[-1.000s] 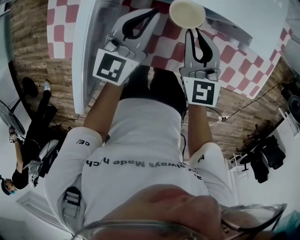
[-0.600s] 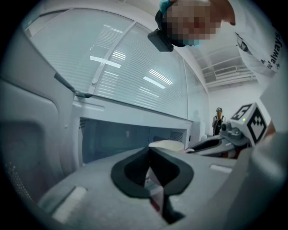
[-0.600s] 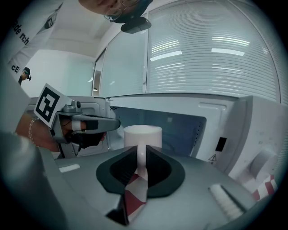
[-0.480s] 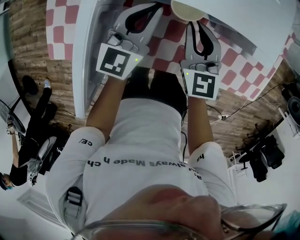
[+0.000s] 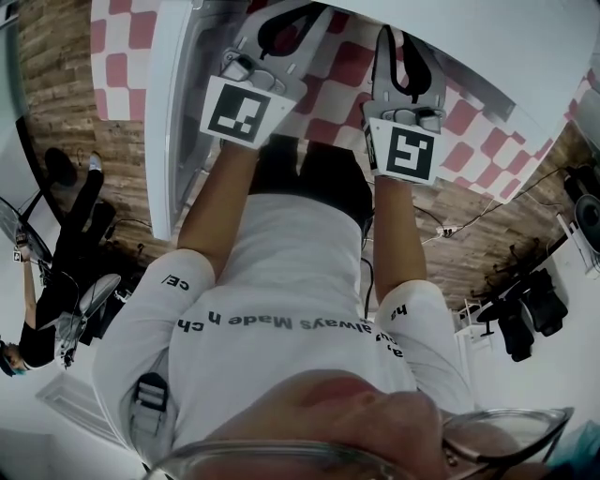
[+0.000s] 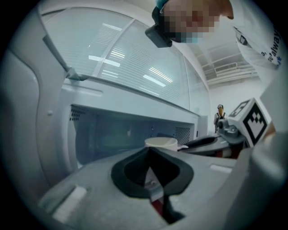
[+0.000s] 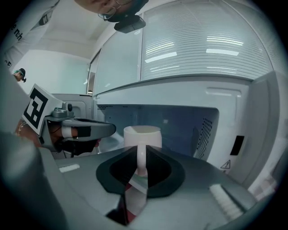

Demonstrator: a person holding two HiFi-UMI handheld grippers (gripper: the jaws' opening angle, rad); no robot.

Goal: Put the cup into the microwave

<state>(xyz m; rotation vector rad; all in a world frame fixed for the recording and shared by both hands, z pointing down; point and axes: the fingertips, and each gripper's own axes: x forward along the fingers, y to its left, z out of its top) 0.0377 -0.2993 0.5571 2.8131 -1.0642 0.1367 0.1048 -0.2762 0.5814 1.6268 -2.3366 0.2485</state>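
A white cup (image 7: 141, 134) with a handle hangs in front of the open microwave cavity (image 7: 180, 126). My right gripper (image 7: 140, 152) is shut on the cup's handle. In the left gripper view the cup (image 6: 161, 143) shows just beyond my left gripper (image 6: 149, 152), which is shut with nothing in it. The right gripper (image 6: 198, 143) reaches in from the right there. In the head view both grippers point forward, left gripper (image 5: 291, 17) and right gripper (image 5: 398, 42); the cup is hidden past the white microwave body (image 5: 525, 47).
The microwave door (image 5: 173, 112) stands swung open at my left. Below is a red-and-white checkered mat (image 5: 117, 56) on wood flooring. Another person (image 5: 56, 272) stands at the left; dark equipment (image 5: 525, 319) and cables lie at the right.
Both grippers have moved forward toward the microwave. The cup, seen at the top of the head view before, has passed out of that view.
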